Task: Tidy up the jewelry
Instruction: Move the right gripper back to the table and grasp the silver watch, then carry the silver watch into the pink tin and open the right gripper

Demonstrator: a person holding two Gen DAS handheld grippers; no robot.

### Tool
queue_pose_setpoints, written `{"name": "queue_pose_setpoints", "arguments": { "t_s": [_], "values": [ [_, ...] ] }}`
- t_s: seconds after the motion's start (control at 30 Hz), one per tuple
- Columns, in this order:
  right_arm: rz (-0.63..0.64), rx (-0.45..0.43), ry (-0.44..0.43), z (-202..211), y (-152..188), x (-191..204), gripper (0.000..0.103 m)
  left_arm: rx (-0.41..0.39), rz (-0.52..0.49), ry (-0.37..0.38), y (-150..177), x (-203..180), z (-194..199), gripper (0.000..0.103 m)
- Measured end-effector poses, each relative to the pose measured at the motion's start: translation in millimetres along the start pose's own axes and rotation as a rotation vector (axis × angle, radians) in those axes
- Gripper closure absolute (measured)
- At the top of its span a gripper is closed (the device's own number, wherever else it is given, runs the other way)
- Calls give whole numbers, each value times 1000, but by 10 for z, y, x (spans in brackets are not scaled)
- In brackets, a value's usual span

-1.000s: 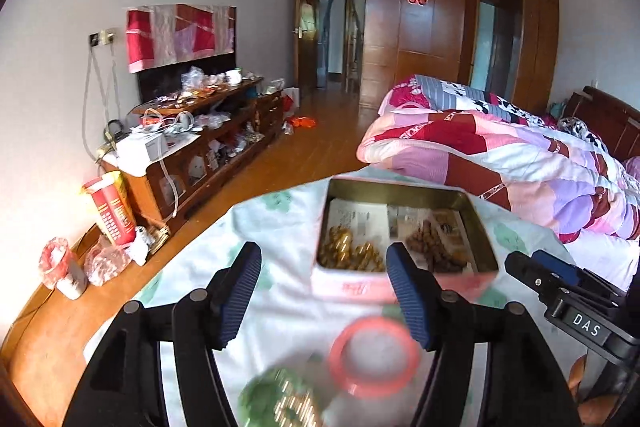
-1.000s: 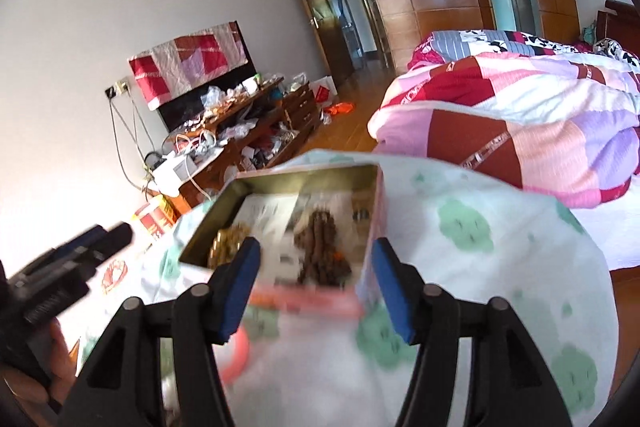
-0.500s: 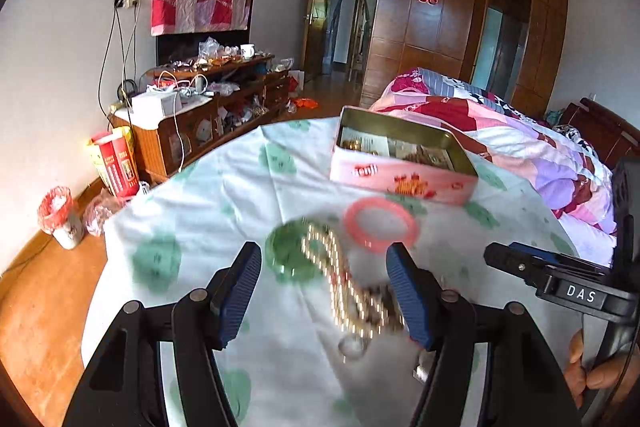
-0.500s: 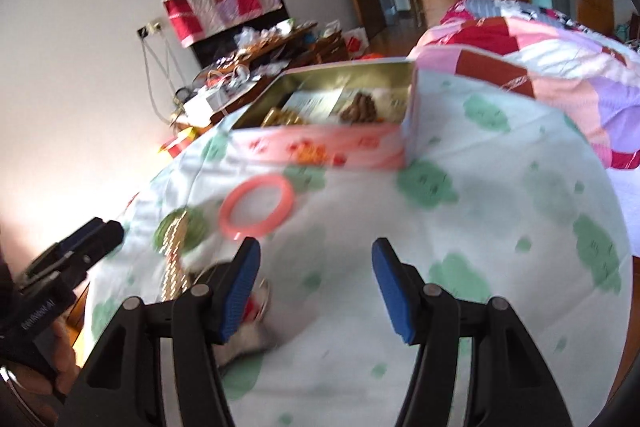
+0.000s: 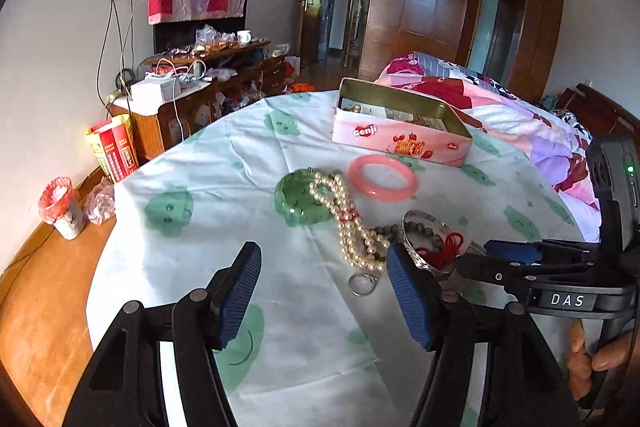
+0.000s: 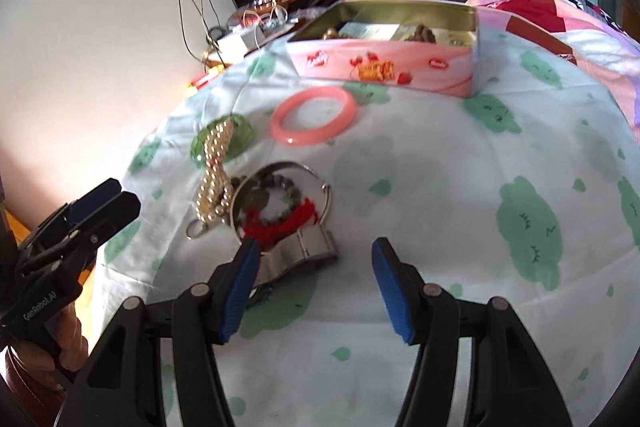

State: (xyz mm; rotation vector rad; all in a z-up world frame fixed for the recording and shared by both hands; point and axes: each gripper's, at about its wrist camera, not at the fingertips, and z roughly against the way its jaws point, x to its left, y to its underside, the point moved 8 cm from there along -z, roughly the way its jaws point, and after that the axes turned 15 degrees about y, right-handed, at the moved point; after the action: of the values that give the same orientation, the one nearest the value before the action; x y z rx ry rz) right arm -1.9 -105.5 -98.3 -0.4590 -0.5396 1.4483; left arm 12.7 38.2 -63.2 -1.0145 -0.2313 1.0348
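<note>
A pink open tin (image 5: 400, 137) (image 6: 384, 61) holding some jewelry stands at the far side of the cloth-covered round table (image 5: 224, 195). Nearer lie a pink bangle (image 5: 383, 177) (image 6: 313, 109), a green bangle (image 5: 298, 197) (image 6: 236, 139), a pearl necklace (image 5: 348, 223) (image 6: 215, 179), a silver bangle (image 5: 424, 227) (image 6: 280, 169) around dark beads with red cord (image 6: 280, 223), a small ring (image 5: 362, 283) and a metal watch band (image 6: 296, 253). My left gripper (image 5: 322, 293) is open, just short of the ring and pearls. My right gripper (image 6: 314, 287) is open, empty, near the watch band.
A bed with a patchwork quilt (image 5: 500, 107) lies behind the table on the right. A cluttered wooden cabinet (image 5: 192, 95) stands along the left wall. A small bin (image 5: 62, 203) and a red carton (image 5: 114, 149) sit on the wooden floor.
Both grippers have pulled back from the tin toward the near side of the table and lowered. The loose jewelry pile has come into view in front of them.
</note>
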Motion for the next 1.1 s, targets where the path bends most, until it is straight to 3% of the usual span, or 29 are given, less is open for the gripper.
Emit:
{"name": "queue_pose_setpoints", "arguments": {
  "t_s": [0.03, 0.07, 0.23, 0.37, 0.67, 0.8, 0.97, 1.0, 1.1],
  "values": [
    [7, -1, -3, 1, 0, 13, 49, 2, 5, 4, 8, -1, -4, 38],
    [18, 0, -16, 3, 8, 38, 64, 5, 7, 7, 18, 4, -5, 38],
    [14, -1, -69, 16, 13, 64, 68, 12, 5, 13, 41, -7, -12, 38],
    [-23, -77, -85, 171, -77, 11, 69, 14, 2, 21, 38, -23, -17, 38],
    [-130, -240, -20, 592, -539, -380, 69, 35, -32, 86, -23, -233, -134, 38],
    [-144, -263, 19, 608, -664, -518, 69, 65, -37, 125, -61, -353, -301, 38],
    [-178, -257, 3, 566, -663, -558, 69, 155, -39, 129, -103, -411, -603, 56],
    [-175, -258, -1, 567, -661, -554, 69, 190, -31, 140, -73, -426, -668, 68],
    [-177, -267, -13, 595, -650, -554, 69, 242, -10, 150, -28, -399, -736, 74]
  ]
}}
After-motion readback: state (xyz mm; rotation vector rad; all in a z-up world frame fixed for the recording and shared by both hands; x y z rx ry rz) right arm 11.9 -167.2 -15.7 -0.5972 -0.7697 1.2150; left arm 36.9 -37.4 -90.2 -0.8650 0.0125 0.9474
